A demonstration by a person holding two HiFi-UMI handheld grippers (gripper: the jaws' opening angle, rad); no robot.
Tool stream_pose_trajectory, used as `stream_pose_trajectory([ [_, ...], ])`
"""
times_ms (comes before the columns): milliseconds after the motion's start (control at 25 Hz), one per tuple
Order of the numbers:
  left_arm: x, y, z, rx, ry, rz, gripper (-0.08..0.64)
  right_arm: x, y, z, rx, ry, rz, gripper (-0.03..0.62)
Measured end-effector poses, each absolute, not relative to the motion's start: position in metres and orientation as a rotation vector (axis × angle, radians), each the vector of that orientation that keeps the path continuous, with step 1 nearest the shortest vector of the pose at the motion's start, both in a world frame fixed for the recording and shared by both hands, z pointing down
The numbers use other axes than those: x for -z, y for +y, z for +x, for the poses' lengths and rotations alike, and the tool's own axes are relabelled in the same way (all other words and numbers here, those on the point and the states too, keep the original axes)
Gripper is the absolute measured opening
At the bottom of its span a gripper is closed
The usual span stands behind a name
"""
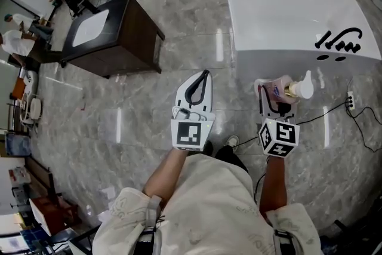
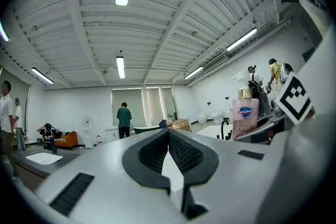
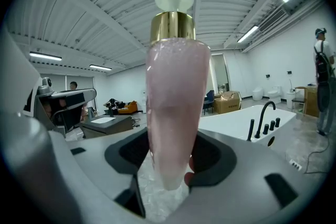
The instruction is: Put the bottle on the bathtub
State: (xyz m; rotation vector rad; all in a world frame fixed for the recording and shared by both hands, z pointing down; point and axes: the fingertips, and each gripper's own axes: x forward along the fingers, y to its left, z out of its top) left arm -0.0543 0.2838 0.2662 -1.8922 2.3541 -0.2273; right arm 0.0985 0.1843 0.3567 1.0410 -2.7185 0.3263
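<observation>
Floor of glossy grey marble (image 1: 119,122) fills the head view, seen from above the person's shoulders. A large white bathtub (image 1: 280,15) sits at one o'clock, with a black faucet set (image 1: 340,39) on its ledge at two o'clock. A dark vanity cabinet (image 1: 128,39) with a white basin stands at ten o'clock, well apart from the tub. The left gripper (image 1: 202,76) points toward twelve o'clock in the middle of the view, its jaws closed together on nothing. Just to its right, at three o'clock, the right gripper (image 1: 273,95) clamps a pale pink pump bottle (image 1: 283,91) low on its body. In the right gripper view the bottle stands upright between the pads, gold collar and white pump head on top. The bottle hangs in the air just short of the tub's near wall, not yet over the ledge. To finish well, it seems best to carry it up toward one o'clock with the base level, lower it onto a flat stretch of ledge clear of the faucet and back from the edge, and part the jaws only once the base sits flat.
</observation>
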Motion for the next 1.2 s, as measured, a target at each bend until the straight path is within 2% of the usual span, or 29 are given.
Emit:
stream_pose_trajectory([
  [760, -0.293, 0.181, -0.049, 0.136, 2.283, -2.023, 0.003, -0.375, 0.105, 0.111, -0.278, -2.623, 1.12, 0.221],
  [1200, -0.312, 0.073, -0.141, 0.079, 2.321, -2.071, 0.003, -0.38, 0.0, 0.029, -0.257, -2.562, 1.14, 0.222],
])
